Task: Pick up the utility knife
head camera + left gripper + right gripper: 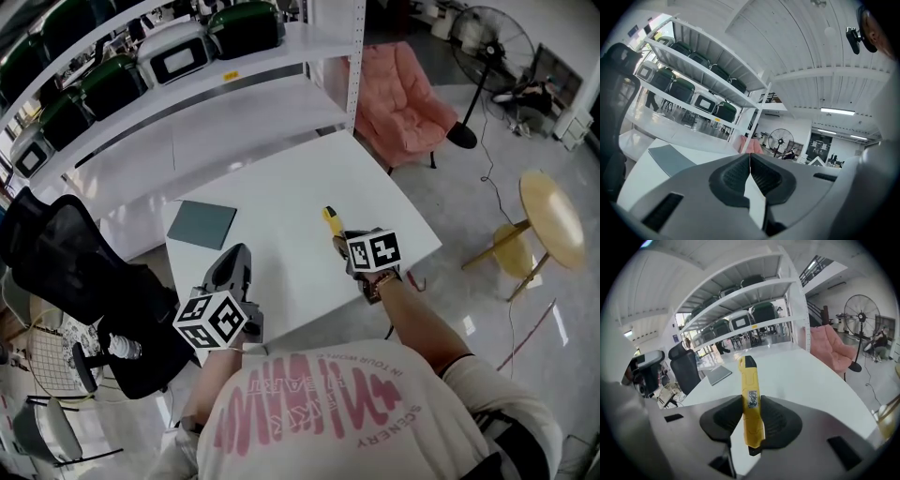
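The yellow utility knife [750, 401] with black ends is clamped between the pads of my right gripper [751, 411], its tip sticking out ahead and clear above the white table [806, 376]. In the head view the knife [331, 218] pokes out past the right gripper [343, 240], held over the table's [281, 202] right half. My left gripper [231, 270] hovers at the table's near left edge. Its jaws [750, 176] meet at the tips with nothing between them.
A dark grey mat [202, 224] lies on the table's far left. White shelves [187, 94] with dark cases stand behind. A black office chair [66, 262] is at the left; a pink armchair [403, 98], a fan [487, 47] and a round stool [548, 220] are to the right.
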`<state>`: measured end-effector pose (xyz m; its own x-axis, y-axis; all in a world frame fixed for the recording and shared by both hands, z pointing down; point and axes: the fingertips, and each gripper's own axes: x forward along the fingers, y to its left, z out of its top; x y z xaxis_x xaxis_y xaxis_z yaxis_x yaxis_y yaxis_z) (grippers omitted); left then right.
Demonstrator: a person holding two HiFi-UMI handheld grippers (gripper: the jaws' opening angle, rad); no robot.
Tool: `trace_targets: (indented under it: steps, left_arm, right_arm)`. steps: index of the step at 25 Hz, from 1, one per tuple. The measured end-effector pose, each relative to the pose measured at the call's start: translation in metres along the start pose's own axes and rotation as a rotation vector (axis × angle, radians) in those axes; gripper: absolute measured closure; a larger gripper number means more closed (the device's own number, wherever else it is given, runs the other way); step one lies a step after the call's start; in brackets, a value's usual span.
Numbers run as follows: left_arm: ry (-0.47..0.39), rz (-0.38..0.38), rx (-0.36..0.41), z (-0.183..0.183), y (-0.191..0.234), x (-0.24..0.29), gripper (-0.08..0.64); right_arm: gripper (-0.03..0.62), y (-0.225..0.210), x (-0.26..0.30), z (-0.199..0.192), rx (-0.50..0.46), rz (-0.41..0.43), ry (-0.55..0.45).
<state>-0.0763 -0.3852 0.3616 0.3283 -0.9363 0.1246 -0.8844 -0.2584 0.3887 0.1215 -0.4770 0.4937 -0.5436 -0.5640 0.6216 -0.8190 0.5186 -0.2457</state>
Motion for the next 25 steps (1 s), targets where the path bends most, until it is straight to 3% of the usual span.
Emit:
trace_targets:
  steps: [10, 25]
  left_arm:
    - [0.008, -0.024, -0.007, -0.012, -0.025, 0.0, 0.535]
    - [-0.016, -0.026, -0.002, -0.019, -0.048, -0.014, 0.535]
  right_arm:
    - [0.457, -0.015, -0.052, 0.026, 0.085, -0.01, -0.221]
    - [0.457, -0.002, -0.119, 0.053, 0.1, 0.012, -0.454]
